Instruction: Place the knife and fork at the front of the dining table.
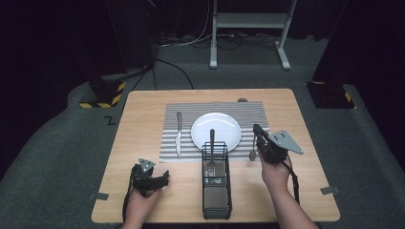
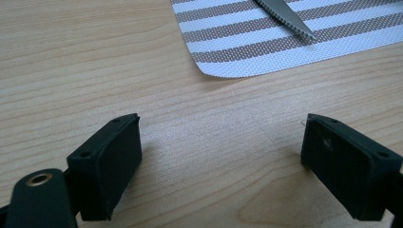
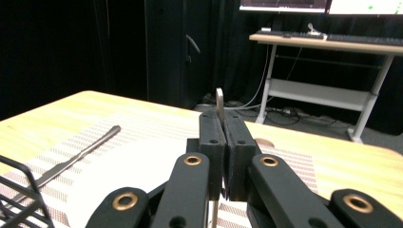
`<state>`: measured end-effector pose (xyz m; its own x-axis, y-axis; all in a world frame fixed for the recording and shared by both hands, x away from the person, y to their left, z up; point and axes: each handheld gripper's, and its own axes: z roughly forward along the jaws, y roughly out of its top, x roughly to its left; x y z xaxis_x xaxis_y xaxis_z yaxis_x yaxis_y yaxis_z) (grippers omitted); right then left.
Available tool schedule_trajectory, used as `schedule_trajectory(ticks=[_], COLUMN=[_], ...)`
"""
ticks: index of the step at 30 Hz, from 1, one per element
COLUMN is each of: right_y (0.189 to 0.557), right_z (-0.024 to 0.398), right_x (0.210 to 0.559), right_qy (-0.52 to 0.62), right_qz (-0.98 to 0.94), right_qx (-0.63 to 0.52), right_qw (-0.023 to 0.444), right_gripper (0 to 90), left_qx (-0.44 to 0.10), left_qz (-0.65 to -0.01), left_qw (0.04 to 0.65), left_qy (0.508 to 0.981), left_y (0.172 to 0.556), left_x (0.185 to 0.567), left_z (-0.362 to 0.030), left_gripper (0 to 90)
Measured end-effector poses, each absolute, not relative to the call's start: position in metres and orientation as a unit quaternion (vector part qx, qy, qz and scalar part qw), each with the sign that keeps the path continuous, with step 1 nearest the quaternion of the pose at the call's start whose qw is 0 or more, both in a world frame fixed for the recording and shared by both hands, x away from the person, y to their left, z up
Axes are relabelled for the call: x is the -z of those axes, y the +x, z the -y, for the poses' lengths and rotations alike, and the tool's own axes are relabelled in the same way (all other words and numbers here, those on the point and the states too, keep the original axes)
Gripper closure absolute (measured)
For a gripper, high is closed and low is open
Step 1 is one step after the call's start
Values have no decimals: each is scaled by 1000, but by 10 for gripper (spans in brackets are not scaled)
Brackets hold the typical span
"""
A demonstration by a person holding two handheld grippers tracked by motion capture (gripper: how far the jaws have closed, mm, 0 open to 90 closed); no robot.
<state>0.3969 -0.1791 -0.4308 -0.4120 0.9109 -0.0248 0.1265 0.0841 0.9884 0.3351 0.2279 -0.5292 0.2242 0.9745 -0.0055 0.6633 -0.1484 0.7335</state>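
I hold a spoon [image 1: 252, 149] in my right gripper [image 1: 260, 136]. Its fingers [image 3: 210, 137] are closed tight on the thin handle, whose tip stands up just above them in the right gripper view. From the high view the bowl of the spoon hangs down, close to the striped placemat [image 1: 172, 112] at the right of the white plate [image 1: 229, 125], so I judge that I am setting the table: the knife [image 1: 178, 133] already lies left of the plate, and the spoon belongs on the other side. I keep the grip near the upper end of the handle, I think, so that the bowl can reach the mat first and the spoon can lie down flat.

A fork [image 1: 212, 139] stands in the black wire caddy [image 1: 216, 191] in front of the plate, its handle leaning over the plate's rim.

My left gripper [image 1: 157, 180] rests low over the bare worktop [image 1: 143, 119], its fingers [image 2: 110, 164] wide apart with nothing between them. The mat's corner and the knife's tip lie just beyond them.
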Motion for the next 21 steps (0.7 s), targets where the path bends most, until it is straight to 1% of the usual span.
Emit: schedule_trajectory(ticks=[4, 21], right_y=[403, 420], right_z=[178, 178], right_x=[434, 440], right_qy=[411, 427], right_qz=[-638, -634], right_qx=[-546, -541], right_qw=[354, 349], right_gripper=[883, 880], left_qx=[-247, -247], left_qz=[-571, -571], left_qw=[315, 315], left_qy=[716, 717], left_y=[335, 335], left_x=[529, 529], left_z=[-228, -228], left_gripper=[133, 133])
